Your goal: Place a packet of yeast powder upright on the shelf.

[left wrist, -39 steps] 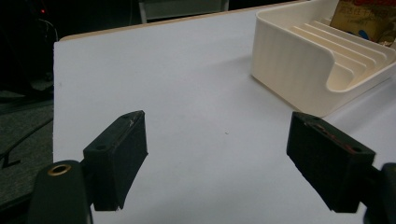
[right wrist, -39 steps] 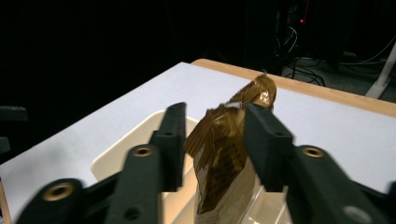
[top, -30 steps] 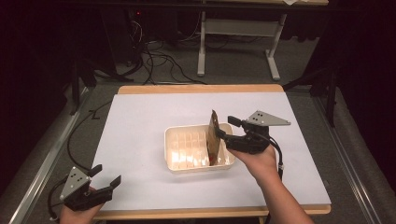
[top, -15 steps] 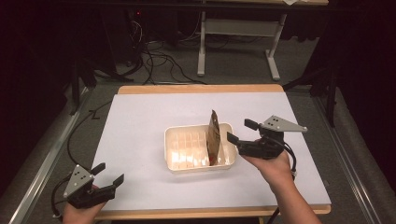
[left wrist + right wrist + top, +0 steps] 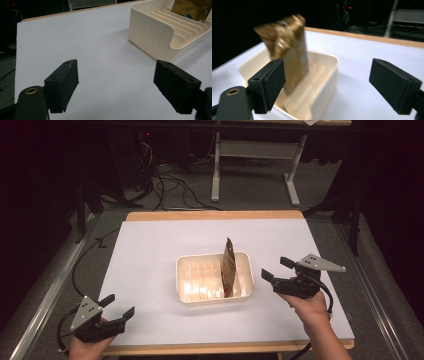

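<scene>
A cream slotted tray (image 5: pixel 192 296) sits mid-table on the white sheet. A brown-gold pouch (image 5: pixel 229 265) stands upright in one of its right-hand slots, seen also as the pouch (image 5: pixel 287 50) in the right gripper view. My right gripper (image 5: pixel 276 268) hovers just right of the tray, open and empty, apart from the pouch. My left gripper (image 5: pixel 119 306) rests near the front left edge of the table, open with nothing between its jaws. The tray (image 5: pixel 155 32) lies ahead and to the right in the left gripper view.
The white sheet (image 5: pixel 150 250) covers a wooden table with bare room all round the tray. Beyond the far edge, cables and a metal desk frame (image 5: pixel 250 165) stand on the dark floor. A rail (image 5: pixel 45 295) runs along the left side.
My right gripper let go of the pouch, opened and drew back to the right of the tray. The pouch stays standing in its slot. The left gripper barely moved.
</scene>
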Action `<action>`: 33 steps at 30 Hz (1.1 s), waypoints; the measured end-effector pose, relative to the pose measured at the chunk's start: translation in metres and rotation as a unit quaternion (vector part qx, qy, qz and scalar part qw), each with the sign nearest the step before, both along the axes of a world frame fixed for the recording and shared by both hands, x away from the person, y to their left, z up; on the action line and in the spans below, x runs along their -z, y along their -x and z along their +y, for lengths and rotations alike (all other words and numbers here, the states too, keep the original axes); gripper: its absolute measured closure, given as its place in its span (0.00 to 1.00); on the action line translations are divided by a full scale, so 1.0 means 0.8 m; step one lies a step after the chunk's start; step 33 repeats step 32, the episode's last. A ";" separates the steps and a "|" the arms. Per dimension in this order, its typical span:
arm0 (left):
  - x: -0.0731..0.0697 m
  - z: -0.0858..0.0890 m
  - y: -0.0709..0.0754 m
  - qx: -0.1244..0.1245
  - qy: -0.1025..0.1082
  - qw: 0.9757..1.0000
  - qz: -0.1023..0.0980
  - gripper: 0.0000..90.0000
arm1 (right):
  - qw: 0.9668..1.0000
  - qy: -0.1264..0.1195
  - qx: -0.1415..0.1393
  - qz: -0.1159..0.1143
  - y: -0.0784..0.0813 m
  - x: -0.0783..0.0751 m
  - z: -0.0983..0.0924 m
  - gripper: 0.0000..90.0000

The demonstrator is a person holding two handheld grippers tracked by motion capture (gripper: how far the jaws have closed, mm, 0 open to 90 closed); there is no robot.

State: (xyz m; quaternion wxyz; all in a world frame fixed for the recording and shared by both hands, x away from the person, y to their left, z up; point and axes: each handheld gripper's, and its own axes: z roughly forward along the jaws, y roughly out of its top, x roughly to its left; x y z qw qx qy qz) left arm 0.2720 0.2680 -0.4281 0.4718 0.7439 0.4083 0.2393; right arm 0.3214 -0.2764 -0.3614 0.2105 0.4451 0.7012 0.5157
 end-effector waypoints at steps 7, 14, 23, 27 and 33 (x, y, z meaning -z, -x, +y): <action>0.000 0.002 0.000 -0.005 0.003 1.000 0.003 0.22 | 0.999 0.017 0.050 0.001 0.022 0.048 -0.044 0.11; 0.003 -0.005 -0.001 -0.003 -0.007 1.000 0.014 0.22 | 0.993 0.035 0.115 0.005 0.068 0.107 -0.088 0.16; 0.004 -0.007 0.000 -0.003 -0.012 1.000 0.016 0.21 | 0.993 0.022 0.113 0.028 0.063 0.115 -0.089 0.12; 0.002 -0.004 0.001 -0.003 -0.009 1.000 0.013 0.21 | 0.993 0.024 0.116 0.023 0.064 0.114 -0.091 0.14; -0.001 -0.001 0.002 -0.004 -0.006 1.000 0.008 0.21 | 0.992 0.022 0.119 0.032 0.062 0.117 -0.093 0.14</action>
